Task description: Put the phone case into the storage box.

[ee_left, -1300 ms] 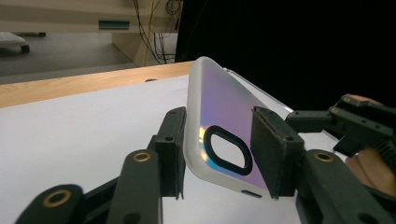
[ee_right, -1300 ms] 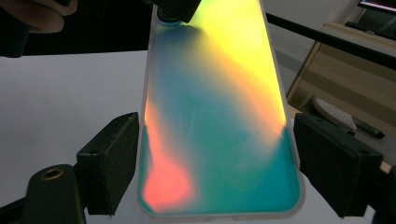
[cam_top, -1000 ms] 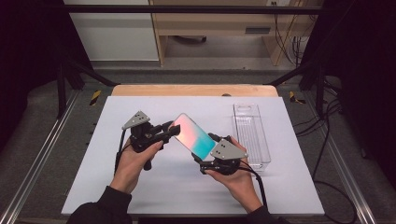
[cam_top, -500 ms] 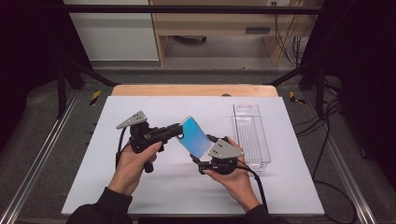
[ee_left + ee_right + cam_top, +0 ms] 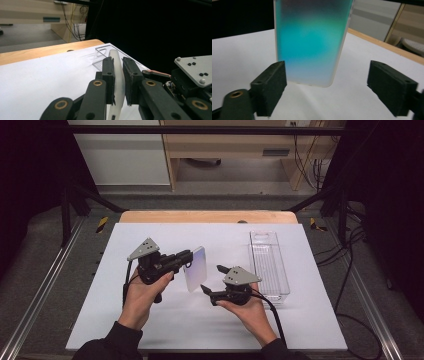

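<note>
The white table (image 5: pixel 150 330) spreads under my two hands, with a bare wooden strip along its far edge. On its right side lies a clear plastic tray (image 5: pixel 269 265), its long axis running away from me, well apart from the work. Between my hands I hold up a frosted phone case (image 5: pixel 194 269), lifted off the table and standing nearly on edge; its long axis runs up and down, its lower rounded end hanging just above the surface, and its broad teal-to-blue face is turned toward my right hand. No brand, label or writing can be read on it. My left gripper (image 5: pixel 118 72) is clenched on the case's thin edge, pads pressing both sides. My right gripper (image 5: pixel 327 90) has just been opening; its jaws stand wide and released, apart from the case, which hangs beyond them.
</note>
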Action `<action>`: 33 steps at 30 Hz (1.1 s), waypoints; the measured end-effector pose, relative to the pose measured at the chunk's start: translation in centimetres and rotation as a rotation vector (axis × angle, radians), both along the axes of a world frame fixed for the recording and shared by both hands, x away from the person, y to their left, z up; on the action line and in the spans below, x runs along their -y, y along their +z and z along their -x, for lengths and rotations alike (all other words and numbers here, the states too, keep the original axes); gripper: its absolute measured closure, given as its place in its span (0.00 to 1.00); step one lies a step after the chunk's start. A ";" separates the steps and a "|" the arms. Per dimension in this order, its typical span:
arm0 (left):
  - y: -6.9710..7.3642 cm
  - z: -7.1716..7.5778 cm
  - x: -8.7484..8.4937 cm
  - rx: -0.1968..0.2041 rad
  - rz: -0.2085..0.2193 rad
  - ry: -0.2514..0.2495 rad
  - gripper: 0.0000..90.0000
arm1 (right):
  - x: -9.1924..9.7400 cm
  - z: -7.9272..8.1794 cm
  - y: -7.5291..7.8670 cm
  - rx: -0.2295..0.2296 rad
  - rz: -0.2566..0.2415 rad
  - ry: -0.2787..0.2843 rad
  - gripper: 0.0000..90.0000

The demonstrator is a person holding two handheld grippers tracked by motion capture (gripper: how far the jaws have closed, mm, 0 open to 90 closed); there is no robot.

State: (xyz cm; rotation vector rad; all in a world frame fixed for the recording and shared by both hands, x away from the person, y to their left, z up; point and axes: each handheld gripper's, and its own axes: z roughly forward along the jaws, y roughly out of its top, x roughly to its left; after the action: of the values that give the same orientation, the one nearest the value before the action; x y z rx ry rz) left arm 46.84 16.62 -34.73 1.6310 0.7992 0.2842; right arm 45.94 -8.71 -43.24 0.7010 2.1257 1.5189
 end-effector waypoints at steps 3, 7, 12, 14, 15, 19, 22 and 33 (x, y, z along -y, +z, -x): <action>0.0 -0.1 -0.1 0.007 0.006 0.016 0.89 | -0.1 -0.2 0.0 -0.044 -0.029 -0.001 0.08; 0.0 0.0 0.0 0.033 -0.007 0.030 0.89 | -0.1 -0.1 0.3 -0.060 -0.049 -0.027 0.05; 0.2 0.1 0.4 0.062 -0.009 0.035 0.89 | 0.0 -0.1 0.9 -0.064 -0.068 -0.058 0.05; 0.2 0.2 0.6 0.070 -0.008 0.030 0.89 | 0.0 -0.1 1.2 -0.071 -0.078 -0.062 0.04; 0.2 0.2 0.7 0.072 -0.008 0.027 0.89 | 0.0 -0.1 1.4 -0.069 -0.078 -0.063 0.04; 0.2 0.4 1.2 0.083 -0.013 0.019 0.89 | -0.3 -0.1 1.9 -0.065 -0.075 -0.070 0.04; 0.1 0.5 1.6 0.085 -0.013 0.011 0.89 | -0.4 -0.1 2.1 -0.067 -0.083 -0.073 0.04; -0.4 1.1 2.7 0.085 -0.010 -0.012 0.89 | -1.3 -0.4 2.2 -0.085 -0.094 -0.104 0.04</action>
State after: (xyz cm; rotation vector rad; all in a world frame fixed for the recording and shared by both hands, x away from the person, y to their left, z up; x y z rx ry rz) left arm 45.70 13.96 -35.11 1.6215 0.7242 0.3467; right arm 46.31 -7.44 -41.04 0.9097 2.0544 1.5662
